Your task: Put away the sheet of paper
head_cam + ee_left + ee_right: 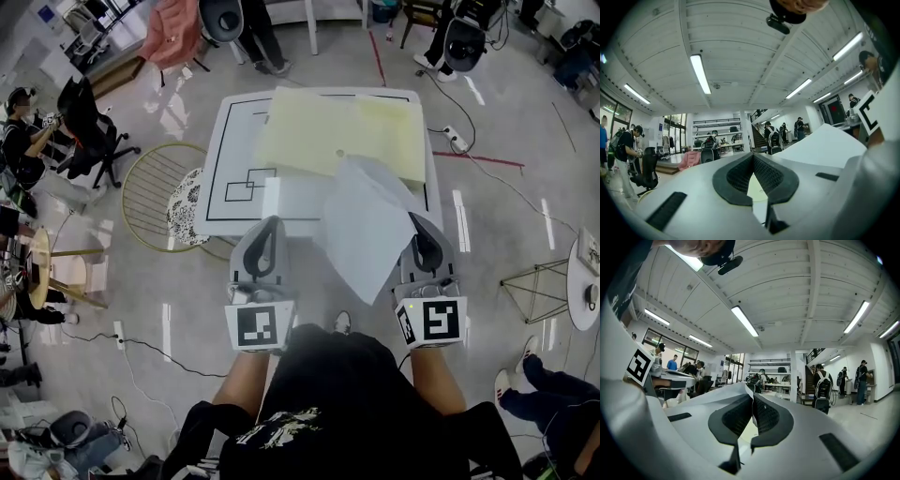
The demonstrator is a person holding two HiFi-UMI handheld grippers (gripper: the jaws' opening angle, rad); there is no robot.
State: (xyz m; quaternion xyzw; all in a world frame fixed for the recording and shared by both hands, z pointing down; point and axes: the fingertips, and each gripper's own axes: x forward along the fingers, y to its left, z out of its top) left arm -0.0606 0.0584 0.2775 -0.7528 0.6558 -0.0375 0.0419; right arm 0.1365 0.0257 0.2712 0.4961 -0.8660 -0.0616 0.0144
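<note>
Carrying the sheet of paper [367,230] through the air in front of the body, white, bowed and drooping, overlapping the near edge of the table [234,159] in the head view without clearly resting on it. Pinching it by one edge only in the right gripper [415,218], jaws closed on the paper, with the rest fanning out toward the left. Holding the left gripper [274,221] just beside the free side of the sheet, jaws closed tip to tip on nothing, apparently not touching the paper. Aiming, by the look of it, for the large pale yellow folder [342,131] lying flat on the table ahead; not being able to tell from here whether lying open or on which side opening.

Judging the step in hand as the carry toward that folder, with the putting away not yet done. For doing it well, probably:
- moving level and unhurried, guarding against flapping and folding under a one-edge pinch;
- lifting the hanging corner clear of the table's near edge, risking a buckle otherwise;
- bringing the free edge in low over the folder first, sliding rather than dropping;
- opening the left jaws in good time and using them for raising the folder's upper leaf or steadying the loose corner;
- avoiding any twisting at the right pinch, risking a crease there;
- letting go only after getting most of the sheet inside or lying flat.
</note>
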